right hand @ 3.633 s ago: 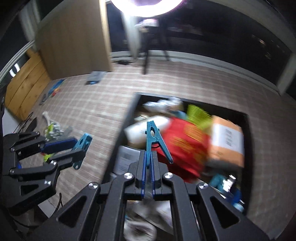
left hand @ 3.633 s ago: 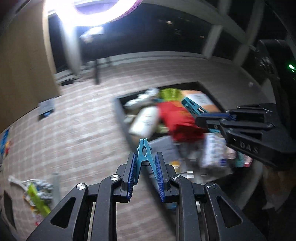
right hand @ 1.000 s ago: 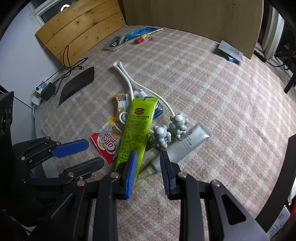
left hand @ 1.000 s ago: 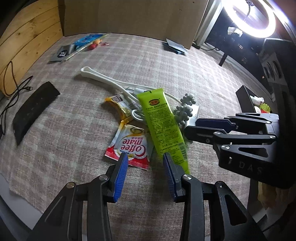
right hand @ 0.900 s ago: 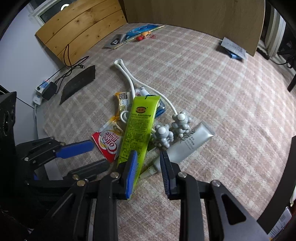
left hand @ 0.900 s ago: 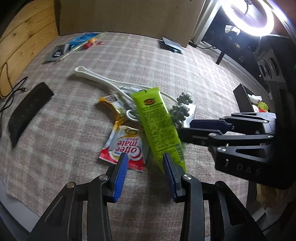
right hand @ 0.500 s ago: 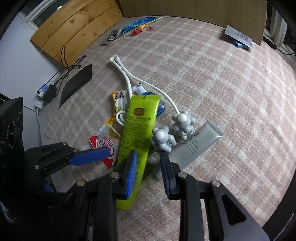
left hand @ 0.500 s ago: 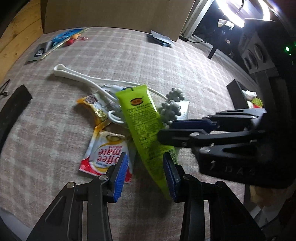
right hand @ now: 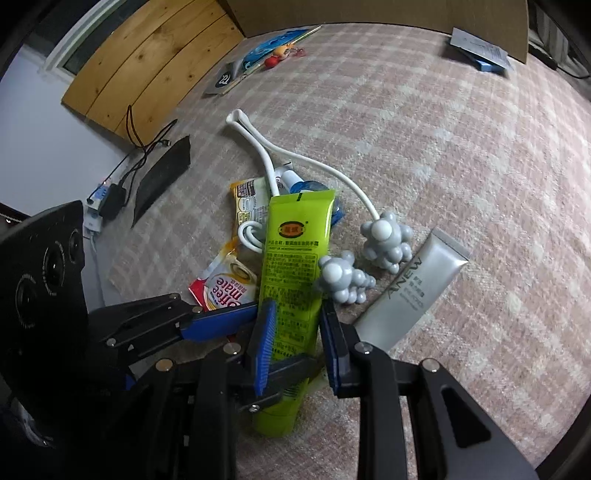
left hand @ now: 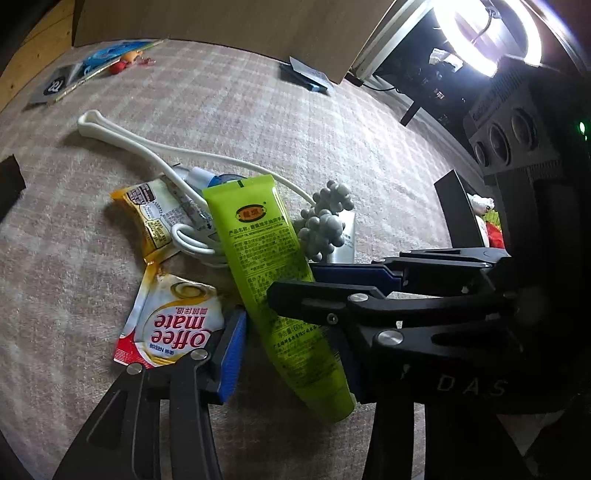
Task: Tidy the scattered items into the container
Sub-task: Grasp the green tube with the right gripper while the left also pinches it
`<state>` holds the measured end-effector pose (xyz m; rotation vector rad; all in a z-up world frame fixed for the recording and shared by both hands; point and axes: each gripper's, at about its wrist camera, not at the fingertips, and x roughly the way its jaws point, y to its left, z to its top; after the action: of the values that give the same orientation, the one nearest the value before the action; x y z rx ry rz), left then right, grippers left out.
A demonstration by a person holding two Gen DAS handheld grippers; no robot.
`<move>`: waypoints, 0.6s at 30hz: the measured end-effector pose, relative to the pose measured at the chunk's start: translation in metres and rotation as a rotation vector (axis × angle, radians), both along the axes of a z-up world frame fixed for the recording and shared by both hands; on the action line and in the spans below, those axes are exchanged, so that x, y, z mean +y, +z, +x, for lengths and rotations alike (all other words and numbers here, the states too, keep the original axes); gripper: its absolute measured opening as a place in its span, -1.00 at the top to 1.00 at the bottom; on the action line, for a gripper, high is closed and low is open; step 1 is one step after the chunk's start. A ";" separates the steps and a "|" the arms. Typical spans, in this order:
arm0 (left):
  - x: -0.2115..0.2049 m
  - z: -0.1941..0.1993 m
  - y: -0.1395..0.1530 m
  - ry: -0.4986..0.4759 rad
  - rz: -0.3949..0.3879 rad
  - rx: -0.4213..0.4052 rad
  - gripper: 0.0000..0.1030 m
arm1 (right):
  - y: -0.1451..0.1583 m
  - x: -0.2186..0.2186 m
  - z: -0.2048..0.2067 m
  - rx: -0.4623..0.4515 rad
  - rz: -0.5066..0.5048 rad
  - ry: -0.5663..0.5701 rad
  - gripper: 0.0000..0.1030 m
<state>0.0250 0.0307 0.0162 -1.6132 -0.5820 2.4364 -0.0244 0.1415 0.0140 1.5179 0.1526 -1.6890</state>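
Observation:
A lime green tube (left hand: 275,266) (right hand: 293,269) lies on top of a pile on the checked mat. Around it are a Coffee-mate sachet (left hand: 173,321) (right hand: 225,284), a yellow sachet (left hand: 151,218), a white massager with grey knobbly balls (left hand: 325,221) (right hand: 386,240) and a silver ANEW tube (right hand: 410,291). My left gripper (left hand: 291,354) is open, its jaws either side of the green tube's lower end. My right gripper (right hand: 297,343) is open, also straddling that tube, and crosses in front of the left one (left hand: 354,284). The container's black edge (left hand: 458,210) shows at the right.
A black strip (right hand: 162,177) and a cable with a power strip (right hand: 110,192) lie at the mat's left edge. Packets and a small red toy (right hand: 273,55) sit at the far side by a cardboard wall. A blue-white card (right hand: 480,51) lies far right. A ring light (left hand: 484,33) shines beyond.
Both grippers have left the container, where they held blue clothespins, and come down over the pile. In the last second they closed in on the green tube, staying open.

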 end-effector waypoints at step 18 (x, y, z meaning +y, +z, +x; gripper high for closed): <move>0.027 -0.004 0.050 -0.030 -0.091 0.087 0.23 | 0.050 0.037 -0.002 0.050 -0.089 -0.052 0.59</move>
<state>0.0206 0.0579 0.0660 -1.5275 -0.4361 2.5306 -0.0267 0.1789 0.0636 1.4258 0.0634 -1.7519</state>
